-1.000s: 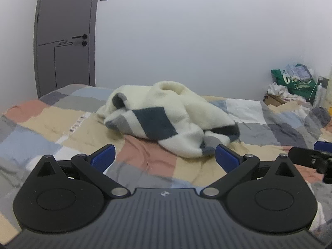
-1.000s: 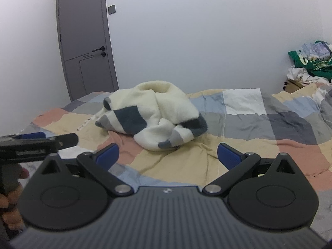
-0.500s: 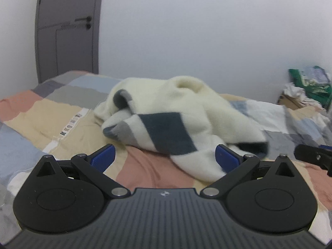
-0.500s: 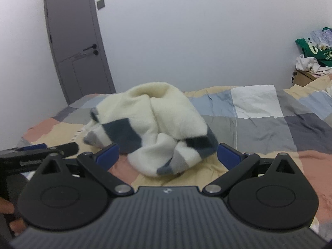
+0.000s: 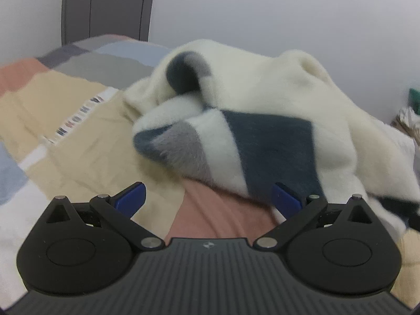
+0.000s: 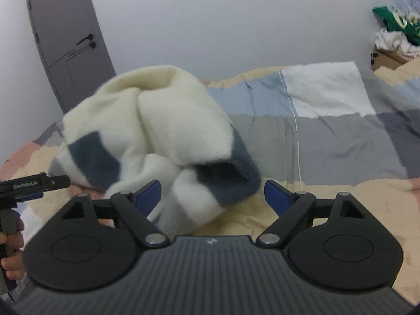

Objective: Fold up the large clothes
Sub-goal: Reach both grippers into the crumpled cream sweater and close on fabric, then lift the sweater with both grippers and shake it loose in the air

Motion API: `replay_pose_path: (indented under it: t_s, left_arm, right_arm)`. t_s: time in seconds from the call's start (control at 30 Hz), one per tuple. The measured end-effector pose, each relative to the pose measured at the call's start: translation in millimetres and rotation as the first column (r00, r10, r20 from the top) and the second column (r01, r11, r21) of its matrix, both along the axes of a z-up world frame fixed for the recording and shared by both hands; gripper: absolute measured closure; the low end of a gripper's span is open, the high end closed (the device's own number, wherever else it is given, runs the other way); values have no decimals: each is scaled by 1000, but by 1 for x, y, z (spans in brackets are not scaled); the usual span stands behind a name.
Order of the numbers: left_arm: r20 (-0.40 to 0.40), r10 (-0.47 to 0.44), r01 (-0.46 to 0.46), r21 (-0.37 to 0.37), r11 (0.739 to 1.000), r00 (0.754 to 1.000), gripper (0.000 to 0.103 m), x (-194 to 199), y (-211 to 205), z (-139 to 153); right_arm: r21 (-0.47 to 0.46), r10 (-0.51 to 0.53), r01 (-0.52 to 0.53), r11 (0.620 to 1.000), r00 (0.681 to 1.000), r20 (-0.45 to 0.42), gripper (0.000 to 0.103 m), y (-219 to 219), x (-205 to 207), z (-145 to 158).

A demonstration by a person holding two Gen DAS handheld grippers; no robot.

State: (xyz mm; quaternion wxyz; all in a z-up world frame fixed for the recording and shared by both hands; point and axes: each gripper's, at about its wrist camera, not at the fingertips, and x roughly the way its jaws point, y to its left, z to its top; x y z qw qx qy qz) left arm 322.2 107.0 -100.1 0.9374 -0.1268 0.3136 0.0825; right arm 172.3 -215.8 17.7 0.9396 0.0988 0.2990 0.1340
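A cream fleece garment with navy and grey blocks [image 5: 262,120] lies crumpled in a heap on the bed; it also shows in the right wrist view [image 6: 162,136]. My left gripper [image 5: 207,200] is open, just in front of the heap's near edge, its right blue pad close to the navy patch. My right gripper [image 6: 211,197] is open, with the heap's near right fold between its pads, untouched as far as I can see. The left gripper's body [image 6: 34,183] shows at the left edge of the right wrist view.
The bed carries a patchwork cover [image 6: 328,136] in tan, grey, blue, white and pink. A grey door [image 6: 65,39] stands at the back left. A pile of bags and clothes on a box [image 6: 393,34] sits at the back right by the white wall.
Both grippers have moved forward toward the garment, which now fills much more of each view. Both stayed open. The garment has not moved.
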Motion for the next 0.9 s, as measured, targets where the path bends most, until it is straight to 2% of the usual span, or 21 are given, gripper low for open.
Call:
replay_pose_path:
  t_s: [0.1, 0.3, 0.37, 0.4, 0.43, 0.47, 0.5, 0.57, 0.67, 0.77, 0.9]
  left_arm:
    - [-6, 14, -14, -75, 997, 1000, 3, 14, 12, -12]
    - [2, 64, -62, -187, 980, 998, 27, 36, 34, -23]
    - [15, 63, -58, -221, 974, 998, 39, 38, 39, -25]
    - [16, 63, -58, -231, 971, 998, 42, 39, 40, -26]
    - [18, 64, -58, -238, 969, 998, 51, 41, 41, -25]
    - [33, 64, -55, -238, 970, 997, 59, 41, 41, -24]
    - [46, 67, -54, -234, 971, 997, 62, 40, 41, -22]
    - [61, 72, -56, -236, 970, 996, 72, 34, 43, -18]
    - [75, 106, -82, -275, 958, 991, 82, 27, 50, -8]
    - [140, 113, -72, -267, 961, 984, 87, 11, 47, 14]
    - [230, 138, -68, -290, 955, 963, 89, -16, 52, 46]
  right_arm:
    - [1, 9, -9, 1000, 1000, -22, 28, -1, 19, -17]
    - [90, 9, -5, 996, 999, -37, 29, -2, 43, -41]
    - [92, 17, -14, 996, 999, -32, 31, 2, 48, -46]
    - [102, 22, -19, 995, 999, -28, 40, 2, 50, -47]
    - [117, 36, -32, 993, 999, -31, 45, 2, 52, -49]
    - [127, 54, -48, 991, 998, -45, 57, 2, 54, -49]
    - [124, 71, -63, 990, 995, -64, 79, 3, 55, -47]
    - [59, 71, -68, 996, 996, -55, 83, 6, 52, -38]
    - [-22, 58, -57, 998, 998, 21, 86, 8, 40, -19]
    - [-60, 31, -26, 998, 996, 88, 87, 2, 27, 1]
    - [-109, -10, 31, 994, 982, 191, 89, -7, 8, 29]
